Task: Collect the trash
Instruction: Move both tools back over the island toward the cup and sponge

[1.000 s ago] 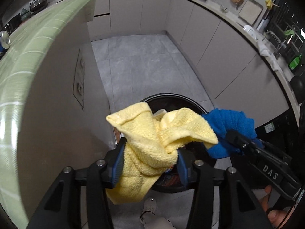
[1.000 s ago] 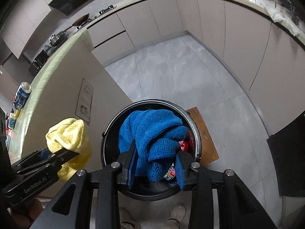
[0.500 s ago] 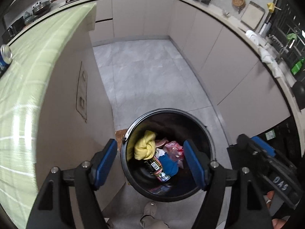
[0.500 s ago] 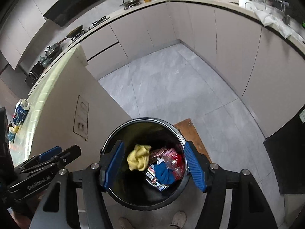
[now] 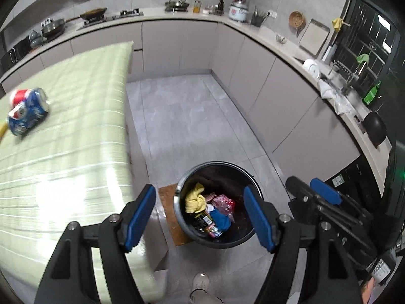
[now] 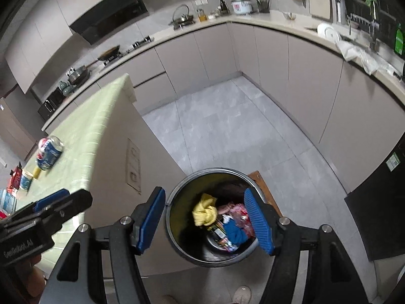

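Observation:
A black round trash bin (image 5: 217,163) (image 6: 215,170) stands on the grey floor below both grippers. Inside it lie a crumpled yellow cloth (image 5: 194,198) (image 6: 204,211), a blue cloth (image 5: 220,217) (image 6: 236,231), red-pink wrappers and a dark bottle. My left gripper (image 5: 198,195) hangs open above the bin with nothing between its blue pads. My right gripper (image 6: 203,195) is open and empty too, beside the left one. Each gripper shows side-on at the edge of the other's view: the right gripper (image 5: 311,190) and the left gripper (image 6: 63,201).
A green-topped counter (image 5: 76,101) stands left of the bin, with two crushed blue and red cans (image 5: 26,112) (image 6: 49,153) and small jars on it. A wooden board (image 5: 168,215) lies under the bin. Grey cabinets ring the floor. A person's shoe (image 5: 201,282) is below.
Both grippers opened and dropped their cloths: the yellow cloth and the blue cloth now lie in the bin. Both grippers then rose, so the bin looks smaller and the counter top shows.

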Demonstrator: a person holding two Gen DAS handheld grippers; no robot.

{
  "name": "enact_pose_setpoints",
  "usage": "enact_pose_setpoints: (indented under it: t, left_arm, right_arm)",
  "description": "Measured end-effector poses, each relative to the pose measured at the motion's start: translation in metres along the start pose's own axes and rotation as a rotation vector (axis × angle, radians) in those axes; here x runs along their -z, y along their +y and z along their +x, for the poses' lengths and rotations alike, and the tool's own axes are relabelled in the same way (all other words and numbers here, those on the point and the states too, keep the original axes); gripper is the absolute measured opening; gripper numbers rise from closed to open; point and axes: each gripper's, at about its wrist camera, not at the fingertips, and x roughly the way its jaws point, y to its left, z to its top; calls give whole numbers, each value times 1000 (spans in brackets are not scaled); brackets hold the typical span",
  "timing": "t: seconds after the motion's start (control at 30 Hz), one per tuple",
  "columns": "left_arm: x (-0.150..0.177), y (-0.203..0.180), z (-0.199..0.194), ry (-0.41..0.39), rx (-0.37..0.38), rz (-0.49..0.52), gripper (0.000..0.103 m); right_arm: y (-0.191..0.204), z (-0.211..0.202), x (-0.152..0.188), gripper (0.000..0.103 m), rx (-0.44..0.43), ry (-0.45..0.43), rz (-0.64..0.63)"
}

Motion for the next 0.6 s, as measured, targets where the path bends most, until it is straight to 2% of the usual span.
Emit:
enact_pose_setpoints:
  t: [0.13, 0.23, 0.6]
  left_arm:
    - [0, 36, -27, -37, -14, -12, 73]
    - [6, 83, -49, -58, -41, -58, 73]
    - [43, 252, -103, -99, -186, -176, 74]
  right_arm:
    - [45, -23, -3, 67, -38, -40, -16]
    - [91, -32, -2, 69, -81, -58, -43]
    - [280, -18, 45, 70, -196, -46, -165]
